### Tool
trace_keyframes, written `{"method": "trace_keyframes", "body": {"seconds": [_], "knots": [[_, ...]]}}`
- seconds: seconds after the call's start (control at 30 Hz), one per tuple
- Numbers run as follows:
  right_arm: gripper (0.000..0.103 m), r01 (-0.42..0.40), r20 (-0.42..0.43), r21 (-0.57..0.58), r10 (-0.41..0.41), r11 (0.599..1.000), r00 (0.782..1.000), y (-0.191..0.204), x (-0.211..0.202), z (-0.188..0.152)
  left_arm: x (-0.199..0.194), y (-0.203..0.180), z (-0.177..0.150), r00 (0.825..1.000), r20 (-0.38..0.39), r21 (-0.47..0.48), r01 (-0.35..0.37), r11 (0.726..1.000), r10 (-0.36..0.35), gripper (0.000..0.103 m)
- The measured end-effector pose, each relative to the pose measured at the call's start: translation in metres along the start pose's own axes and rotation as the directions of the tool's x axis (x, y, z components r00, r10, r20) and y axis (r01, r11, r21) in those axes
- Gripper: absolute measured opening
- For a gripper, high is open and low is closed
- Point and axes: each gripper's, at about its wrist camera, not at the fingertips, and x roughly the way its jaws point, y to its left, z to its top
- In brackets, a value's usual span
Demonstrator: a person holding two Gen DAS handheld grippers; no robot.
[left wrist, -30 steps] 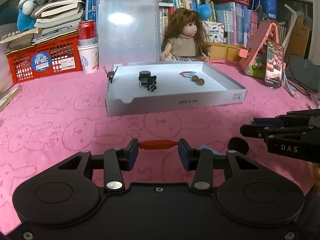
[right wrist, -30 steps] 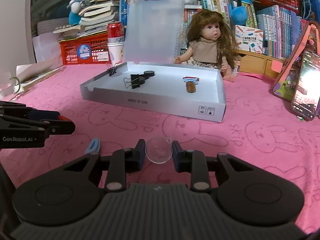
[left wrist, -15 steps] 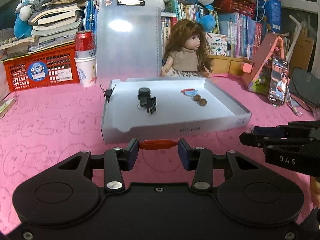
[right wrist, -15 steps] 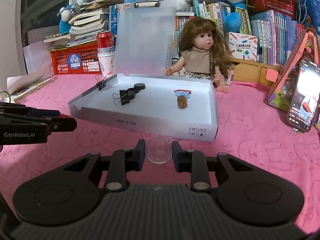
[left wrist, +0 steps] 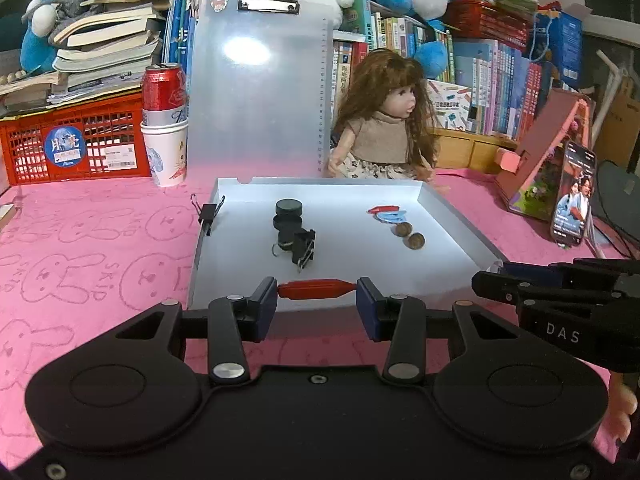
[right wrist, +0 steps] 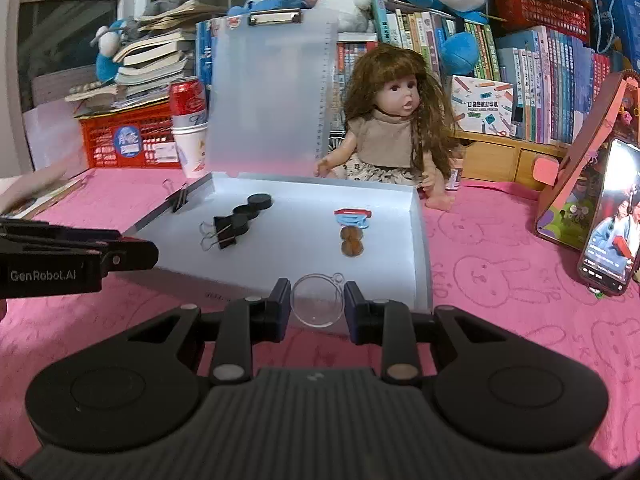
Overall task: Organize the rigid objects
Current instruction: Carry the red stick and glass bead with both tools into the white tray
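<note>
Just above both grippers lies the tray (left wrist: pixel 460 216): left gripper (left wrist: pixel 317 289) clamps a red peg (left wrist: pixel 316 289) crosswise; right gripper (right wrist: pixel 317 305) pinches a clear disc (right wrist: pixel 317 305).

The shallow white cardboard tray (right wrist: pixel 420 240) has its near wall hidden behind the gripper fingers; printed lettering there, at six o'clock, is unreadable.

Two fisheye views looked forward and slightly downward along each gripper's fingers, close above a pink tablecloth (left wrist: pixel 100 240). Both faced the same open white tray (left wrist: pixel 460 224), doll (right wrist: pixel 394 136) and bookshelves; each caught the other gripper at its edge.
</note>
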Motion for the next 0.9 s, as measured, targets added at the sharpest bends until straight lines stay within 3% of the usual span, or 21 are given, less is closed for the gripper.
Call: {"method": "trace_keyframes", "body": {"seconds": [0.4,0.9], "knots": [[0.034,0.019,-0.034,0.036,-0.018,0.999,0.999,-0.012,0.043,0.020,0.046,0.000,0.018,0.999,-0.034,-0.024,-0.022,0.999,0.021,0.041],[0.034,0.039,-0.101,0.093,-0.030,0.995,0.994,-0.025,0.089,0.020,0.089,-0.004,0.016,0.995,-0.074,-0.006,-0.072,0.997,0.071,0.041]]}}
